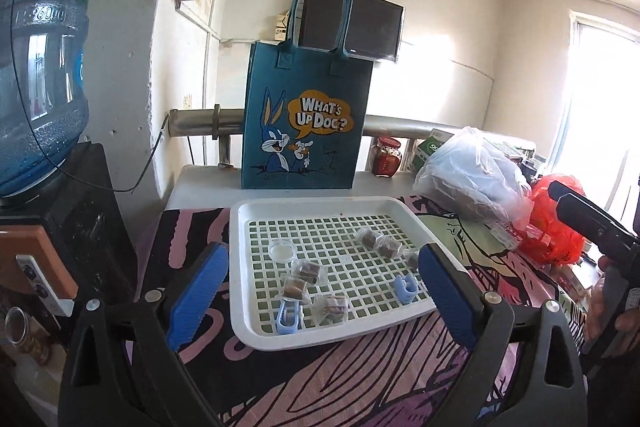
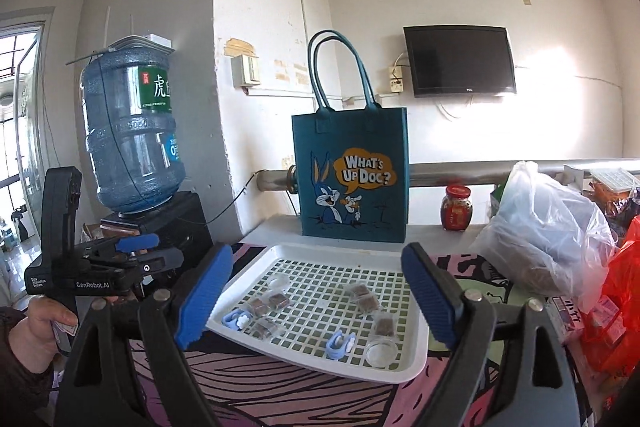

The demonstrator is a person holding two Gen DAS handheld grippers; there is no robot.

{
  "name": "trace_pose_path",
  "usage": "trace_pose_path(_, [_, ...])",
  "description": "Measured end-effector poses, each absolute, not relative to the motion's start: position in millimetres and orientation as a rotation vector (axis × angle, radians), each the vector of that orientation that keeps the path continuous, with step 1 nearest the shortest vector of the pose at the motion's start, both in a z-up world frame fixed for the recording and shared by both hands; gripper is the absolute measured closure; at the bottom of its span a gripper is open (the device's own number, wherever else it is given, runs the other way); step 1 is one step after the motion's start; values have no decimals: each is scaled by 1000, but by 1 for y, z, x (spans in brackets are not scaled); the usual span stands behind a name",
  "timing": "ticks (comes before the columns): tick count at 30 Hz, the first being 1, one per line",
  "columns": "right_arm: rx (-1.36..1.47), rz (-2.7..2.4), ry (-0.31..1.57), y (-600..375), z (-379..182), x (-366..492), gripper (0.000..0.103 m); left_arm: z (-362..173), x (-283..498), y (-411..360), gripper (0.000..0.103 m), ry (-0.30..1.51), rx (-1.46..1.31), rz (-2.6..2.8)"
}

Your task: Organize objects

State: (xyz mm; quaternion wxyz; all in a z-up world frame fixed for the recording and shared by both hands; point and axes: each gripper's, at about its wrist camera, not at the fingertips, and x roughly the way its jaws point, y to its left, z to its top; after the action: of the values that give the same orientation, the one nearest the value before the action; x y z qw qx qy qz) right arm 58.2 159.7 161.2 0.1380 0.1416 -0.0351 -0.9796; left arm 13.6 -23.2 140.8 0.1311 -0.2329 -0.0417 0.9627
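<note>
The inside of the teal tote bag [image 1: 304,131] was hidden behind its front wall, and it also covered the lower left part of the wall screen [image 1: 360,23] in the left wrist view. The water bottle [image 1: 40,47] was cut off by the left edge there, and the contents of the clear plastic bag [image 2: 548,231] were too cloudy to name. The brown pieces in the small wrapped packets [image 2: 362,297] on the white tray [image 2: 400,363] were too small to identify.
</note>
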Motion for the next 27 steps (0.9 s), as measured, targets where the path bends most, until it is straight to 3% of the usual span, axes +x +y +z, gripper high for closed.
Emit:
trace_pose_path(6, [605, -2821, -11, 138, 116, 56, 15, 102, 24, -10, 6, -61, -832, 2778])
trace_pose_path(14, [955, -2778, -47, 140, 49, 23, 15, 48, 9, -5, 6, -58, -1055, 2748])
trace_pose_path(27, [1137, -2785, 16, 137, 15, 7, 15, 15, -7, 10, 6, 2, -1216, 2678])
